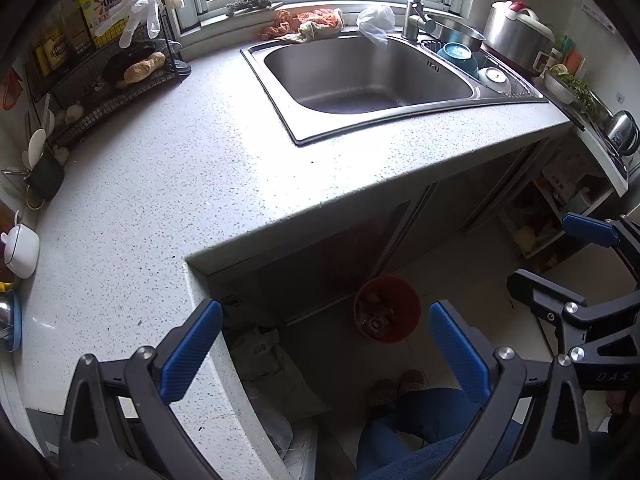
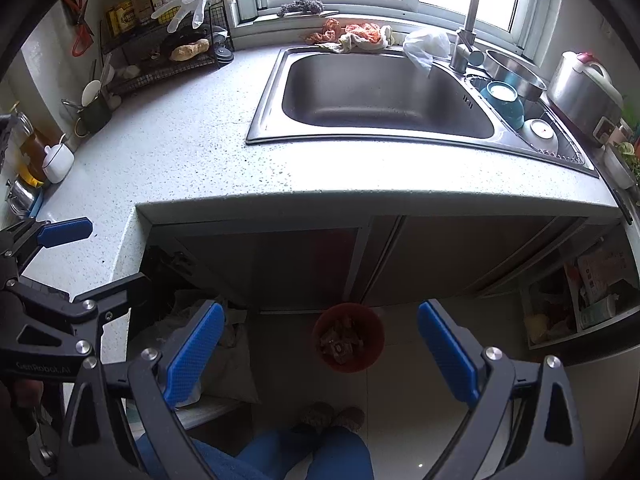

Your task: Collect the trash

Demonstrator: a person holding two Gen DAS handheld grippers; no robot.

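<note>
A red trash bin (image 1: 414,314) (image 2: 377,340) holding scraps stands on the floor under the counter edge. A crumpled white plastic bag (image 1: 374,24) (image 2: 426,46) lies at the sink's back rim beside the faucet. My left gripper (image 1: 326,350) hovers open over the counter corner and floor, with nothing between its blue pads; in the right wrist view it shows at the left edge (image 2: 96,260). My right gripper (image 2: 322,352) is open and holds nothing, well above the bin; the left wrist view catches it at the right (image 1: 560,256).
Speckled counter (image 1: 160,200) with a steel sink (image 1: 280,120) (image 2: 264,132). Orange and beige cloths (image 1: 316,22) behind it, bowls (image 1: 460,56) in the drain basket, a rice cooker (image 1: 516,32), a wire rack (image 1: 120,80), a white lidded pot (image 1: 22,252). A pale sack (image 2: 232,344) and the person's legs (image 2: 320,456) are below.
</note>
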